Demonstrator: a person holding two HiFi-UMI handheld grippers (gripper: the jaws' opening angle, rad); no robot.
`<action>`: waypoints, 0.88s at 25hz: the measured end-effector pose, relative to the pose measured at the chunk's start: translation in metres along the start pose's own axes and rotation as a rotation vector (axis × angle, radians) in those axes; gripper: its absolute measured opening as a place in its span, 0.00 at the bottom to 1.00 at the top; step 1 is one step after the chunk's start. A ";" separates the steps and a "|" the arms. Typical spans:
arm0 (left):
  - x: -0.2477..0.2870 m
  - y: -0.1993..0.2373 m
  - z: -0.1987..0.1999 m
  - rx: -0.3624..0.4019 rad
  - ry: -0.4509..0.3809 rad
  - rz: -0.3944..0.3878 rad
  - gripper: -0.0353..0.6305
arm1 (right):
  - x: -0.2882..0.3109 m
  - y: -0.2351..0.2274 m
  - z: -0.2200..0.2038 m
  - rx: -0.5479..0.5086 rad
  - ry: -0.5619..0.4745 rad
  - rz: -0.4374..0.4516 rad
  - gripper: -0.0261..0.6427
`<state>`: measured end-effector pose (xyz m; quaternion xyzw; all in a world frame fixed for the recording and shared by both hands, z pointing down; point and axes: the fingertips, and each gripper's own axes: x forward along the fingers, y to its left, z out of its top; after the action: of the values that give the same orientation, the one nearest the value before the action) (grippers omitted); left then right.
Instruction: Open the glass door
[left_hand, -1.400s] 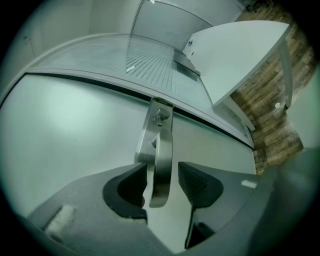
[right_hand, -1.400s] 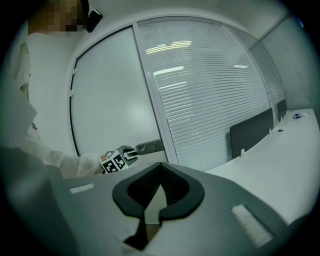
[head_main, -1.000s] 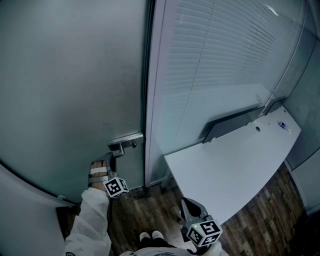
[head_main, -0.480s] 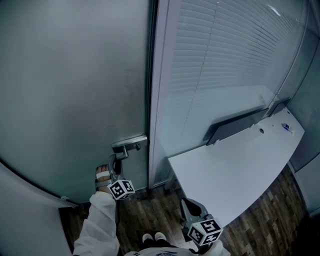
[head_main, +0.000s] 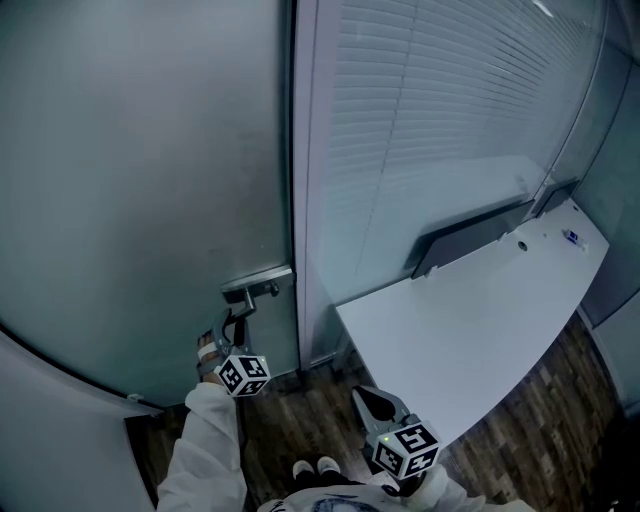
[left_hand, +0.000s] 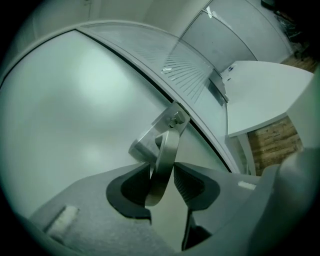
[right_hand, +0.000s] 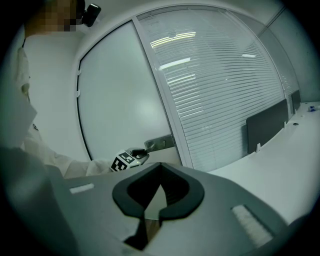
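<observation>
The door is standing closed in its frame, its handle lying between the left gripper's opening jaws, probably being released after the turn, while the right gripper is idling, jaws together, seemingly unneeded.

The door fills the left. Its frame post stands just right of it, and the blinds run on to the right behind glass. The lock plate sits at the door's right edge, and the handle hangs down from it. The left tongs reach in from below with jaws opening. The handle stands between them, touching one pad and clear of the other. The counter lies right of the post, before the blinds, with a panel upright along its far edge. The right tongs hang over the floor, beside the counter's near corner and well apart from the door.
</observation>
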<state>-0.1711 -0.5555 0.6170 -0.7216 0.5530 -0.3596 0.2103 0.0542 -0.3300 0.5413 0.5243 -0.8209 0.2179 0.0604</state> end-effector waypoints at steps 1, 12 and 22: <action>-0.002 -0.002 0.001 0.004 0.001 -0.002 0.27 | -0.001 0.000 0.000 0.002 0.000 0.001 0.05; -0.036 -0.018 0.003 0.051 0.005 -0.031 0.27 | -0.002 0.004 -0.006 0.039 -0.011 0.023 0.05; -0.083 -0.035 0.002 0.114 0.045 -0.058 0.27 | -0.004 0.014 -0.006 0.049 -0.021 0.060 0.05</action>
<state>-0.1582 -0.4666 0.6164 -0.7160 0.5150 -0.4125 0.2279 0.0428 -0.3189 0.5410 0.5031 -0.8313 0.2340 0.0324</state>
